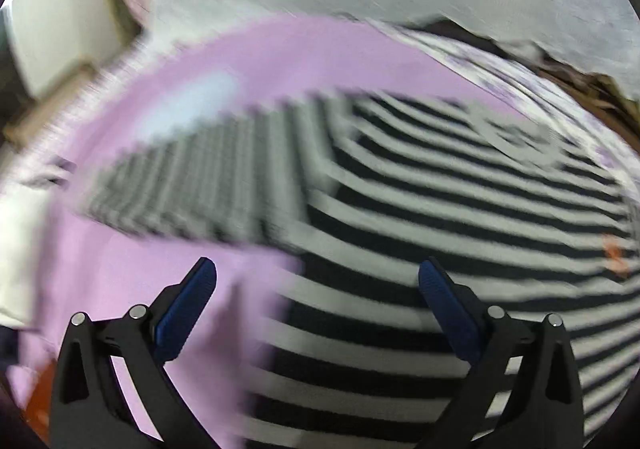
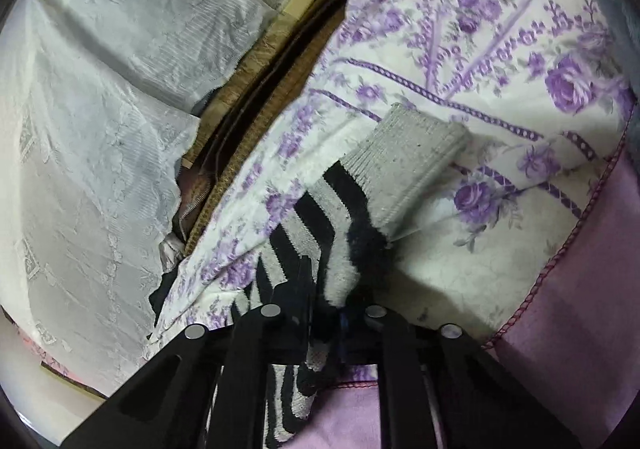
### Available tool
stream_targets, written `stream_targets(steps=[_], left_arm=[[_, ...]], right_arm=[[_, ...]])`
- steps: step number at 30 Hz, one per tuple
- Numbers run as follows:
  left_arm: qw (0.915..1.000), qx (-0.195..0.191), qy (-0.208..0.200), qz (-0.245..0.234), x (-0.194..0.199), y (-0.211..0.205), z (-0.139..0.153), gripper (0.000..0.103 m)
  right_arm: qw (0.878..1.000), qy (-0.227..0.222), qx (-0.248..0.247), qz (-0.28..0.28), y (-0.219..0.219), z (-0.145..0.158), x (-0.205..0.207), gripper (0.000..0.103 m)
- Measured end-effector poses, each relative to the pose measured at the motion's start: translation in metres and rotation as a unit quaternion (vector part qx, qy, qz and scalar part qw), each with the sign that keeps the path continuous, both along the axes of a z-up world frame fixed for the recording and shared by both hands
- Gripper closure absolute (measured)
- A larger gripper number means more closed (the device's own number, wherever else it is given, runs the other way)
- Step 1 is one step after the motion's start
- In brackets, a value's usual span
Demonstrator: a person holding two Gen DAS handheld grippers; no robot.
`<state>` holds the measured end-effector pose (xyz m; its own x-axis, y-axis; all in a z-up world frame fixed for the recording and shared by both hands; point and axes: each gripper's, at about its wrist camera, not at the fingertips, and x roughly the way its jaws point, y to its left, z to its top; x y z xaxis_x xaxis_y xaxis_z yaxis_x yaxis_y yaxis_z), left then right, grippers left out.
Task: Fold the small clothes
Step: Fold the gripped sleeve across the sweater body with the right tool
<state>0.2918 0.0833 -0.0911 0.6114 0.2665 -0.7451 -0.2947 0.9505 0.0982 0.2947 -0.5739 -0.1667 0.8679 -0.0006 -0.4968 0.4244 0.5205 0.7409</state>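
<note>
Striped black-and-grey knit fills my left wrist view, blurred: a striped garment point(image 1: 440, 209) lying on the lilac sheet point(image 1: 160, 89), with my left gripper point(image 1: 318, 281) spread wide above it, holding nothing. Only my right wrist view shows the floral cloth point(image 2: 500, 69) beside that sheet; there my right gripper point(image 2: 326, 301) is clamped on a striped sock point(image 2: 336, 209), its grey cuff lying on the flowers.
</note>
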Motion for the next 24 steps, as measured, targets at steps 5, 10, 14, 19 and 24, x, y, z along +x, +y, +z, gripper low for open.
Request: stream_targets(steps=[5, 10, 14, 19, 24], left_arm=[[0.9965, -0.049, 0.001, 0.068, -0.008, 0.062, -0.011, 0.004], [0.9807, -0.145, 0.013, 0.131, -0.023, 0.096, -0.041, 0.004], [0.9783, -0.145, 0.009, 0.147, -0.021, 0.099, -0.047, 0.004], [0.9813, -0.116, 0.008, 0.154, -0.016, 0.094, -0.05, 0.004], [0.9816, -0.135, 0.029, 0.132, -0.011, 0.102, -0.048, 0.004]], right_arm=[[1.0, 0.0, -0.001, 0.003, 0.001, -0.004, 0.0, 0.084], [1.0, -0.004, -0.017, 0.002, 0.004, 0.0, -0.002, 0.092], [0.998, -0.012, -0.058, -0.002, 0.018, 0.017, -0.008, 0.093], [0.991, -0.016, -0.126, 0.03, 0.059, 0.054, -0.009, 0.094], [0.982, -0.011, -0.172, 0.076, 0.112, 0.086, 0.003, 0.094]])
